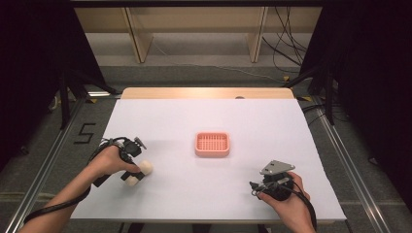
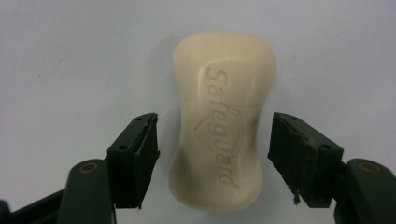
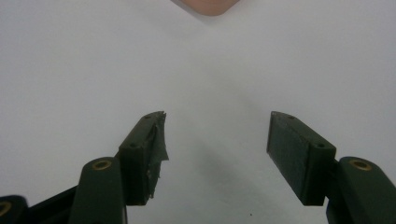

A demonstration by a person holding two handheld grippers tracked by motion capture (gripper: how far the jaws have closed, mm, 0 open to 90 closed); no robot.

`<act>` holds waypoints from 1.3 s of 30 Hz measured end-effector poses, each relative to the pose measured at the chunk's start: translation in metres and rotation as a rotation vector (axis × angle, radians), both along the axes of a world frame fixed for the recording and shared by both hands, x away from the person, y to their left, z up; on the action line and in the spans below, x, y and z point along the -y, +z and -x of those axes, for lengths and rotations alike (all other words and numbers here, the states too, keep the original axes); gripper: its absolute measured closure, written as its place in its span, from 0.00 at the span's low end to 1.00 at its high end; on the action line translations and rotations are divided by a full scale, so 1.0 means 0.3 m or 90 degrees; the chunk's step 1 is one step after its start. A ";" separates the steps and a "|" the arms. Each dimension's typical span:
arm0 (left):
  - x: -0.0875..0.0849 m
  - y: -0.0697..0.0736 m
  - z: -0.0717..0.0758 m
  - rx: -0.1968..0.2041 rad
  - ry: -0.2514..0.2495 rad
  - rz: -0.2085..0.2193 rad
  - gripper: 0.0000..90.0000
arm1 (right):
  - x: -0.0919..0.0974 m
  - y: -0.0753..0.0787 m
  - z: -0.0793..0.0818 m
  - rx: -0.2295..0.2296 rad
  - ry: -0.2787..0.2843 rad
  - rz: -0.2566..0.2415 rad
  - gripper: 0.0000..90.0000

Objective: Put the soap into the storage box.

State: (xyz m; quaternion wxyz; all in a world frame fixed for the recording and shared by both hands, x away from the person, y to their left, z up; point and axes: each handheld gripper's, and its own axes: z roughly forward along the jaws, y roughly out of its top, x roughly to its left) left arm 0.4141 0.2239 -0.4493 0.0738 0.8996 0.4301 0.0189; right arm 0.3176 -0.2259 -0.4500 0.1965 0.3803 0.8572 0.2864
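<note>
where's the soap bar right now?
The soap bar lies on the white table cover at the high view's lower left, between the left gripper's jaws, left of the pink soap dish.

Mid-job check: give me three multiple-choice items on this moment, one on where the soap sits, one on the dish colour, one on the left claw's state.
1. Where does the soap lie?
A. in the dish
B. on the white sheet between the left claw's jaws
C. beside the right claw

2. What colour is the soap dish?
A. pink
B. blue
C. green

3. How does the left claw stand?
A. clamped on the dish
B. jaws either side of the soap, gaps showing
C. lifted with the soap in it

Answers:
1 B, the left gripper view shows the bar lying between the jaws on the sheet.
2 A, the high view shows it pink at mid-table.
3 B, white sheet shows between each pad and the bar.
</note>
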 end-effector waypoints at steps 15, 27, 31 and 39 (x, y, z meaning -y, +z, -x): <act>0.004 -0.039 -0.015 -0.025 0.010 -0.013 0.43 | -0.007 -0.007 0.000 -0.009 0.004 0.000 0.42; 0.009 -0.048 -0.020 -0.034 -0.002 -0.024 0.48 | -0.011 -0.011 -0.002 -0.013 0.007 0.000 0.42; 0.009 -0.044 -0.020 -0.038 -0.007 -0.030 0.50 | -0.014 -0.010 0.000 -0.018 0.003 -0.005 0.42; 0.001 -0.046 -0.011 -0.021 0.010 -0.015 0.51 | -0.007 -0.007 -0.001 -0.009 0.007 0.000 0.42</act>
